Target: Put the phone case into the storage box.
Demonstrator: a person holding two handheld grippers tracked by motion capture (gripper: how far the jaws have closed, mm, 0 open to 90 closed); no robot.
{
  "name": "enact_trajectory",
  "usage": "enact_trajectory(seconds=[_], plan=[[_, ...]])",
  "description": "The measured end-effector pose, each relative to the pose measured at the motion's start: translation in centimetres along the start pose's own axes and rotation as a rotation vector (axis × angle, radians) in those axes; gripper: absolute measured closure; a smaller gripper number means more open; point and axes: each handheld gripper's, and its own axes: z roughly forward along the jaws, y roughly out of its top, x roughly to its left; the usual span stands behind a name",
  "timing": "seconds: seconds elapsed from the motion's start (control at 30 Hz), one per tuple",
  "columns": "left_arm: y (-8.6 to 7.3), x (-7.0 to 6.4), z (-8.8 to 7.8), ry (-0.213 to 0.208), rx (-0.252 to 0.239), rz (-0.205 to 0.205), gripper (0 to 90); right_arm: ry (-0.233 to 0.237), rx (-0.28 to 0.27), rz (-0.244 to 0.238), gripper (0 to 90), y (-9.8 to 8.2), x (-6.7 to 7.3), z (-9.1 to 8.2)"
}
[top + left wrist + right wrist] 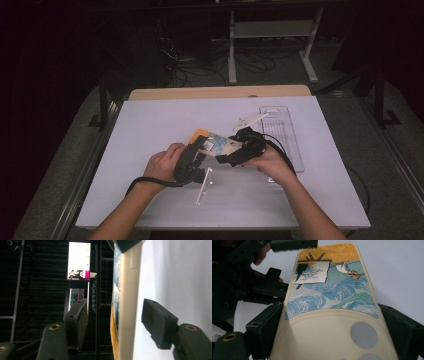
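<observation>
Currently: right gripper (329, 340), one, jaws clamped on the cream end of one painted case (332, 297), held above the white table (150, 130). Left gripper (115, 322), one, jaws half open, straddling the case's far end edge-on, pads not touching. High view adds one clear tray (285, 125); right gripper view adds the case's picture: easel, swirling blue waves.

Cream flat plastic case with a painted sea picture (216, 142) held above middle of white table top (150, 120), between left gripper (199, 150) on its left and right gripper (235, 150) on its right. Clear oblong plastic tray (287, 125) lies right of both, behind the right hand (270, 160). Case's edge sits between left jaws.
</observation>
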Motion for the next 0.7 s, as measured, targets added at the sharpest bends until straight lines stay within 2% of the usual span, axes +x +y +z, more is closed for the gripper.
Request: enact_trajectory(seconds=[0.1, 0.17, 0.43, 0.7], plan=[[0.2, -0.17, -0.13, 0.0, 0.004, 0.02, 46.1, 0.0, 0.003, 0.002, 10.4, -0.04, 0.03, -0.01], [0.24, -0.3, -0.14, 0.002, 0.006, 0.032, 46.7, 0.002, 0.003, 0.004, 10.4, -0.05, 0.04, 0.03], [0.21, -0.35, -0.19, -0.002, 0.013, 0.047, 57.0, 0.009, -0.001, 0.002, 10.3, -0.03, 0.03, 0.12], [0.21, -0.29, -0.24, -0.002, 0.013, 0.058, 63.6, 0.011, 0.003, -0.002, 10.3, -0.01, 0.19, 0.26]])
